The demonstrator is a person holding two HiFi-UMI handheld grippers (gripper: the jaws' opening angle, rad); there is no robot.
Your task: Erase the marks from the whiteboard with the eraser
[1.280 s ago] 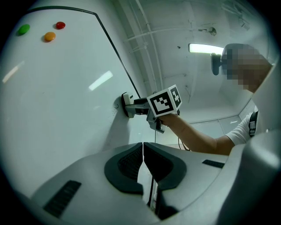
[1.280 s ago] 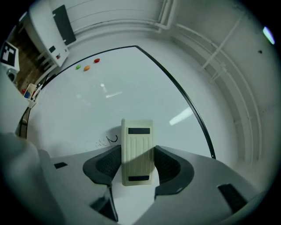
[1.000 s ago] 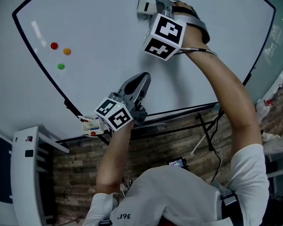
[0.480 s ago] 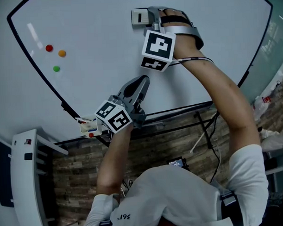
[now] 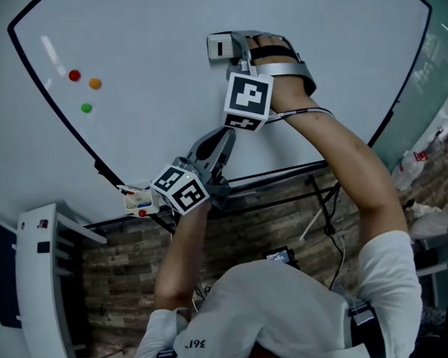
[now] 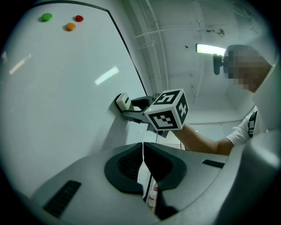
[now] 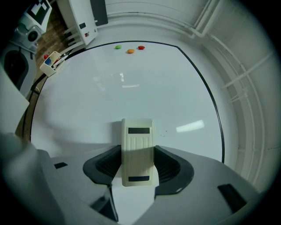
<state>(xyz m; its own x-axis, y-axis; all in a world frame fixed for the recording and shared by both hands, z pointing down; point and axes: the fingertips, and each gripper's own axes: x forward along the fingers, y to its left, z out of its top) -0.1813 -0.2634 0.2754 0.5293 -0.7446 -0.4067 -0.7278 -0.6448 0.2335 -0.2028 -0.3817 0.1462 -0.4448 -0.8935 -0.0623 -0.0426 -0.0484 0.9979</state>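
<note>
The white eraser [image 5: 219,46] lies flat against the whiteboard [image 5: 147,82], with my right gripper [image 5: 236,48] shut on it. In the right gripper view the eraser [image 7: 138,147] fills the gap between the jaws of that gripper [image 7: 138,154], and a few faint specks [image 7: 164,131] show on the board just right of it. My left gripper [image 5: 217,147] hangs lower, near the board's bottom edge, jaws shut with nothing between them [image 6: 143,154]. From the left gripper view the eraser [image 6: 123,102] and the right gripper's marker cube [image 6: 169,110] show ahead.
Red [image 5: 74,75], orange [image 5: 94,83] and green [image 5: 86,107] magnets sit at the board's left. A small holder with markers [image 5: 139,202] hangs at the lower left corner. A white cabinet [image 5: 37,276] stands at left, on a brick-patterned floor [image 5: 284,216].
My right gripper has slid the eraser down the board, toward the bottom edge. The left gripper has stayed almost where it was, still shut.
</note>
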